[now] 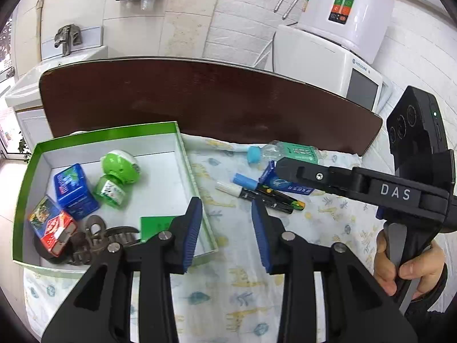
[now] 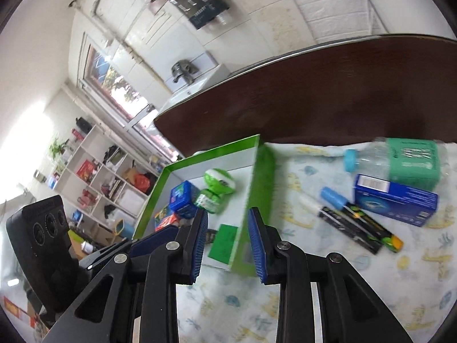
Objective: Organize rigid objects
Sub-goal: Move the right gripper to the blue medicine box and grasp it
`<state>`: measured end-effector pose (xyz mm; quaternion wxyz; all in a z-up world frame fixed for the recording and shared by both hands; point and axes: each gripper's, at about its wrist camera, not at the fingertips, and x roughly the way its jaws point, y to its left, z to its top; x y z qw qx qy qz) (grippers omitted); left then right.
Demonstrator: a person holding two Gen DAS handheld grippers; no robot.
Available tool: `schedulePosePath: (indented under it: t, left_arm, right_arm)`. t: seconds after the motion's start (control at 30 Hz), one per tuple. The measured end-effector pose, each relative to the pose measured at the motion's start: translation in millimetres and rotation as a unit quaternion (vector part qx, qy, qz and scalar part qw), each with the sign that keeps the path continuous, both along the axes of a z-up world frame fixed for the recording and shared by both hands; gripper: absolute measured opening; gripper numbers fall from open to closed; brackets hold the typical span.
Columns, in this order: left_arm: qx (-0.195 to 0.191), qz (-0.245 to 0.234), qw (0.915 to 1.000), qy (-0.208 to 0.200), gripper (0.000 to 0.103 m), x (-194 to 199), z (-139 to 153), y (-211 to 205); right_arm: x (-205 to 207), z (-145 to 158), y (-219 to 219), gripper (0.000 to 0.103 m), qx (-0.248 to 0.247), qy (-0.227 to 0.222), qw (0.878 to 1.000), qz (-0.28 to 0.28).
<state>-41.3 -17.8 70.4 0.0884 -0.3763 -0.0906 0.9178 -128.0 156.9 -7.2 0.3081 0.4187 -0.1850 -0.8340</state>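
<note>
- The green box (image 1: 182,143) lies at about 10 o'clock from the left gripper (image 1: 227,228), on a printed cloth (image 1: 228,285) over the tabletop. It already holds a blue carton (image 1: 74,191), a red carton (image 1: 52,230), two green round things (image 1: 121,167), a green card (image 1: 155,224) and a dark hair clip (image 1: 97,237).
- Not yet boxed, at about 1 o'clock from the left fingers (image 1: 191,228): two markers (image 1: 268,197), a blue carton beyond them (image 1: 285,185), and a clear bottle (image 1: 285,151) with a blue cap farthest back.
- Left fingers: a narrow gap, nothing between them; they hang above the cloth just beside the box's near right wall.
- The right gripper (image 1: 285,168), seen from the left wrist, reaches in from 3 o'clock with its tip over the blue carton and close to the bottle; a hand (image 1: 405,265) holds its handle.
- In its own view the right gripper (image 2: 228,243) also shows a narrow gap with nothing held. It points at the box's right wall (image 2: 257,194), and the loose things lie off at about 2 o'clock: markers (image 2: 357,228), carton (image 2: 397,203), bottle (image 2: 400,160).
- The markers' long axes run roughly 10 to 4 o'clock in both views, side by side and touching.
- Judgement: the right gripper looks nearer the loose group, so it suits the next pick. Its fingers would need to widen and turn across a marker's long axis, then carry it toward 9 o'clock into the box.
</note>
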Motion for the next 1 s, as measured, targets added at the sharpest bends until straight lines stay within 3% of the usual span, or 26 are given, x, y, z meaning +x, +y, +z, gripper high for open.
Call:
schedulePosePath:
  t: [0.2, 0.4, 0.7, 1.0]
  left_arm:
    - [0.018, -0.001, 0.9996, -0.023, 0.034, -49, -9, 44]
    - [0.043, 0.022, 0.9968, -0.063, 0.044, -104, -34, 69]
    - [0.029, 0.000, 0.9967, -0.076, 0.050, -137, -53, 88]
    - [0.044, -0.031, 0.9951, -0.082, 0.047, -145, -62, 95]
  right_arm:
    - [-15, -22, 93, 0.031, -0.008, -0.026, 0.992, -0.120]
    - [-28, -50, 145, 0.031, -0.024, -0.057, 0.983, -0.175]
    - [-45, -83, 163, 0.033, -0.056, -0.102, 0.978, -0.170]
    - [-47, -90, 160, 0.036, -0.060, -0.090, 0.983, -0.150]
